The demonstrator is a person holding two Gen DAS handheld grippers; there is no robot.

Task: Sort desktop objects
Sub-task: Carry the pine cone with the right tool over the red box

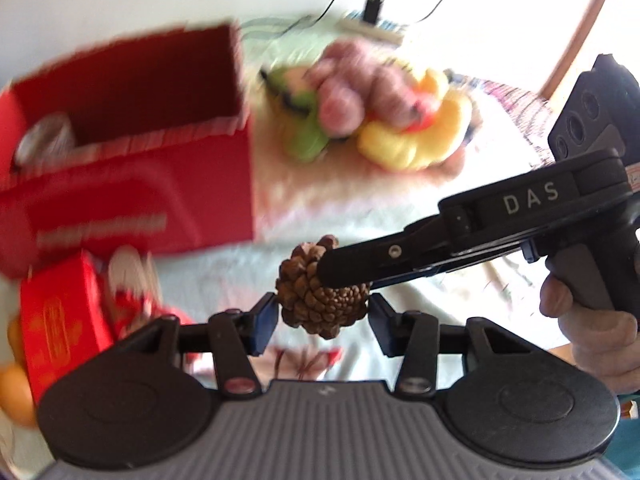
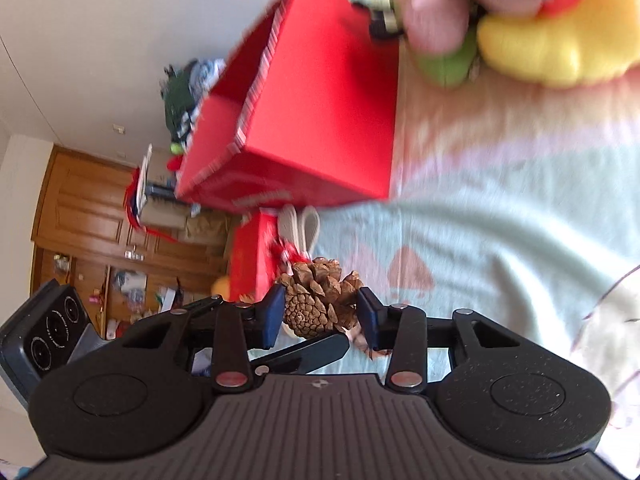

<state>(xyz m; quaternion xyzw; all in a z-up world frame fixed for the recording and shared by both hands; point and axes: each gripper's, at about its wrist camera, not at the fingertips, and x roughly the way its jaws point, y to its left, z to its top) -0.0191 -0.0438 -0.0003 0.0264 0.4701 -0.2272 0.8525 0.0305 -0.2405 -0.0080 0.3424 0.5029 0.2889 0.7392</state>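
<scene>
A brown pine cone (image 1: 320,300) hangs above the pale cloth, gripped from two sides. My left gripper (image 1: 324,312) has its blue pads against the cone's left and right flanks. My right gripper (image 1: 348,276) reaches in from the right, and one black finger covers the cone's upper right. In the right wrist view the pine cone (image 2: 316,304) sits between the pads of the right gripper (image 2: 320,312), which touch it on both sides. A left gripper finger (image 2: 308,350) shows just below it. A large open red box (image 1: 140,200) stands at the far left.
Plush toys (image 1: 380,108) in pink, yellow and green lie beyond the cone, right of the red box (image 2: 320,120). A small red carton (image 1: 60,320) and an orange fruit (image 1: 16,396) sit near left. A power strip (image 1: 372,28) lies at the far edge. A hand (image 1: 592,320) holds the right gripper.
</scene>
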